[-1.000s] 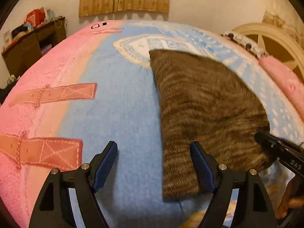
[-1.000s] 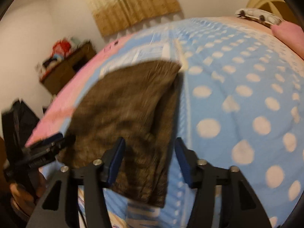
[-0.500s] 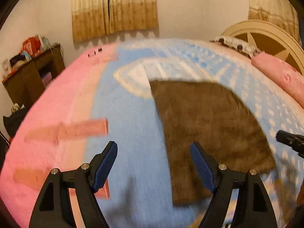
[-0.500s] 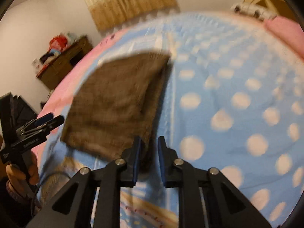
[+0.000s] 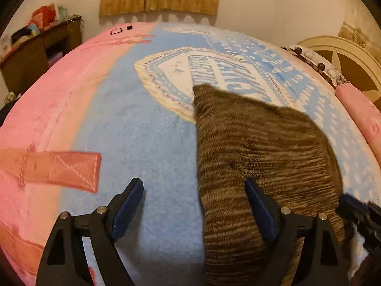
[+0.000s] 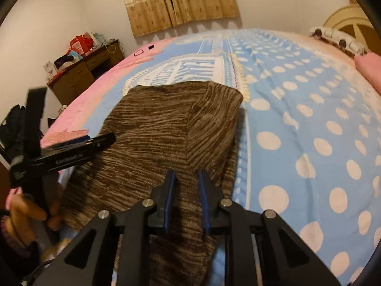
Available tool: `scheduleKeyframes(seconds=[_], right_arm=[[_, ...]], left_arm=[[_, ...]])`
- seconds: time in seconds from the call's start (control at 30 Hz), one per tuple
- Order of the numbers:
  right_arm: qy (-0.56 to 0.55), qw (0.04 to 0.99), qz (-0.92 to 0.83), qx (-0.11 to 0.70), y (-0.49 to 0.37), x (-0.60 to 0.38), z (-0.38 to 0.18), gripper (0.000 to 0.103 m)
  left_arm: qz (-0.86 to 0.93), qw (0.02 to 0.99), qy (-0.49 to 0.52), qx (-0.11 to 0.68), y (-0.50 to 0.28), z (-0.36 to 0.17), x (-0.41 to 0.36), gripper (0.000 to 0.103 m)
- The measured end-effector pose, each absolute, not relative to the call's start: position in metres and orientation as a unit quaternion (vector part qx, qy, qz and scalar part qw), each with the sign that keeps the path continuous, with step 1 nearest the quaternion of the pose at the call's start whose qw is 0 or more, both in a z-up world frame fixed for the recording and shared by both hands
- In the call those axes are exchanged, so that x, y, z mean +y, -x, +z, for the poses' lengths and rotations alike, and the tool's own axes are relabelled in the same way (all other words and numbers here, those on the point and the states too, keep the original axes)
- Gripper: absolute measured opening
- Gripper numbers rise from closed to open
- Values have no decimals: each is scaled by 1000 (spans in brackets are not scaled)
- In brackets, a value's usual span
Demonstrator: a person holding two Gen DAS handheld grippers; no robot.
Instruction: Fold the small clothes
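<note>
A brown striped knit garment point(image 5: 262, 157) lies on the bed's blue and pink blanket point(image 5: 147, 133). My left gripper point(image 5: 194, 205) is open over the garment's left edge, its right finger above the cloth. In the right wrist view the garment point(image 6: 162, 128) shows a raised fold on its right side. My right gripper point(image 6: 187, 200) has its jaws nearly closed on the garment's near right part, with cloth between the pads. The left gripper point(image 6: 71, 153) shows at the garment's left edge. The right gripper's tip point(image 5: 357, 209) shows at the left wrist view's right edge.
A dark wooden desk point(image 6: 83, 74) with clutter stands by the wall at the left. Curtains point(image 6: 178, 0) hang behind the bed. A cream headboard point(image 5: 345, 57) and a pink pillow point(image 5: 359, 116) are at the right. The polka-dot blanket area point(image 6: 309, 131) lies right of the garment.
My right gripper closed from open onto the garment's near right part and the cloth there has lifted into a fold. My left gripper stayed open and came back low over the left edge.
</note>
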State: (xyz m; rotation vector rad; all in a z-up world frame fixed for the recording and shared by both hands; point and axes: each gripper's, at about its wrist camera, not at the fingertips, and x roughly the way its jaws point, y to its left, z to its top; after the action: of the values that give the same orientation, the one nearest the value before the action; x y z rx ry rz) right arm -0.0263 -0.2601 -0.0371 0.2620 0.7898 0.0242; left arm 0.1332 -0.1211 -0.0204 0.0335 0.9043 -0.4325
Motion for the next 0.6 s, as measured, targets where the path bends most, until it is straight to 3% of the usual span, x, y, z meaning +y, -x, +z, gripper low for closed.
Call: scheduleKeyframes(seconds=[0.17,0.27,0.4,0.5,0.6], right_arm=[[-138,930,4,340,-13,-282,-4,37],[-136,927,21,349,-57,-279,-3,37],[-73,902,-16,424,-109,-269,-43,35],[-100,903,-7,417,-111,-280,-50,38],[-108,907,-2,408,-102,-281,-51,38]], left_arm=[[-203,906,-46,368,-156,22,-143,87],[-182,902,-79,384,-188,5,-169,87],[-147,888,-102,425,-215,-37,-184,87],[-142,893,-71,420,-218,-45,-172,96],[-148,889,-58,430,-219,-45,-168,96]])
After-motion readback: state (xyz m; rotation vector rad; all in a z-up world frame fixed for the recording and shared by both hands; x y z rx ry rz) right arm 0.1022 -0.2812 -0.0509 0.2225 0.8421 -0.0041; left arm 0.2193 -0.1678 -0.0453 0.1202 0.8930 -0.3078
